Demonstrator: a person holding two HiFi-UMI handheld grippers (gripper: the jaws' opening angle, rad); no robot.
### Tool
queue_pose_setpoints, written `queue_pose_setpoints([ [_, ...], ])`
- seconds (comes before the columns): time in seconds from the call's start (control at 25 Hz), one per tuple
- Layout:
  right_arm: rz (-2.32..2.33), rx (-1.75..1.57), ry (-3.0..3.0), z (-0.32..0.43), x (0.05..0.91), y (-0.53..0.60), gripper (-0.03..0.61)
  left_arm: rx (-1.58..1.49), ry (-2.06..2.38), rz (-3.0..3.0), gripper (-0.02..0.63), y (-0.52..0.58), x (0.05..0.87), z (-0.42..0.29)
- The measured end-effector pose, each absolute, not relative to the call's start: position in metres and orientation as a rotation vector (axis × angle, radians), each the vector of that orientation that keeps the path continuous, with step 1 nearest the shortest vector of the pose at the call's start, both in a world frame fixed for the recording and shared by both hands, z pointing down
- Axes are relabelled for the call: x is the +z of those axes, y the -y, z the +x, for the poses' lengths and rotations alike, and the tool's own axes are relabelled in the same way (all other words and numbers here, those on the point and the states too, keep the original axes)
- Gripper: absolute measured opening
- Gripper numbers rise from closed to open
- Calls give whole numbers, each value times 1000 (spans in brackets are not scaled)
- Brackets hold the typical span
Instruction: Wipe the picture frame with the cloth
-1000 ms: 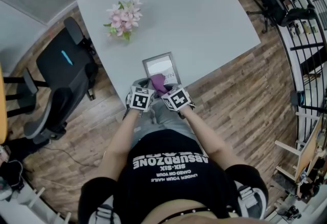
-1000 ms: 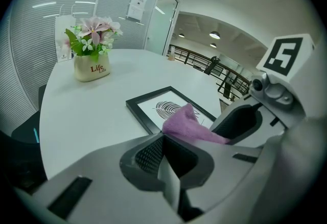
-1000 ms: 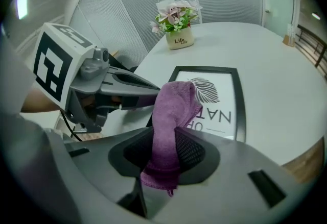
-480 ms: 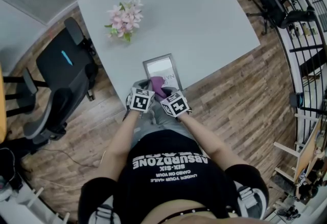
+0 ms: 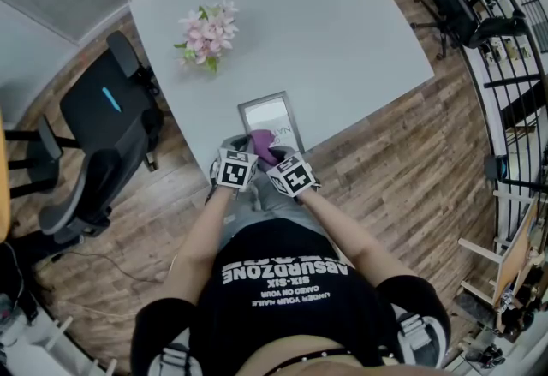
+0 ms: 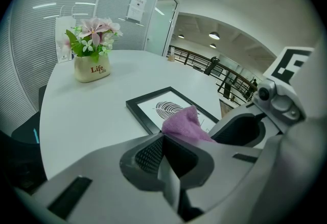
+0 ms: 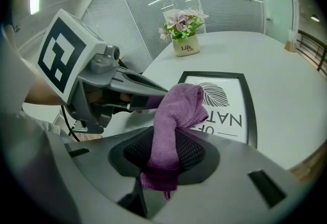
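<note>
Where, cloth: the purple cloth point(image 7: 176, 116) sat on the near part of the picture frame point(image 7: 225, 108), close to the near edge of the table point(image 5: 342, 32).
Where, frame: it lay flat on the table, its near short side just inside that near edge, well apart from the flower pot point(image 5: 205, 32) toward the far left corner.
Right gripper: the right gripper point(image 7: 168, 154) had its jaws closed on one bunched end of the cloth; the free end folded forward and down onto the glass.
Left gripper: the left gripper point(image 6: 163, 139) had its jaws pressed together, tips just beside the cloth near the frame's near left corner. Whether they caught any cloth could not be told.
Handling, cloth: judged soft, light and limp. It would fold and bunch, not push, so pressure would have to come from the jaws just behind the fold. The bunched-end grip looked suitable.
Handling, frame: judged stiff and flat, probably light enough to slide on the smooth table during a stroke. The glazed face was likely fragile and slippery. The black border was the better place to steady it.
Long axis, frame: it ran from the near edge toward the far edge, slightly skewed.
Pointing, frame: the leaf emblem lay at the far end and the lettering nearer, so the picture's top pointed to the far edge.
Long axis, cloth: it ran along the right jaws, out over the glass.
</note>
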State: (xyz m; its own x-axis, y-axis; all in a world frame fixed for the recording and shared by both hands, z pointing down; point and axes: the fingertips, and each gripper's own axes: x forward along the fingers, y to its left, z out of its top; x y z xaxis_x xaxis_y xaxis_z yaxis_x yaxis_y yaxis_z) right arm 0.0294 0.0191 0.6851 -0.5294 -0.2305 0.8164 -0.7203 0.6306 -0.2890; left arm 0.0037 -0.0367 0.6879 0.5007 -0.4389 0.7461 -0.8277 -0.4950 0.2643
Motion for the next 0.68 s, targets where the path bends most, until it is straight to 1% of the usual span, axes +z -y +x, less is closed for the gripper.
queue_pose_setpoints([
  [0.68,719,786,2062,29,686,-19,133,799,1052,2128,15,36,688,3],
])
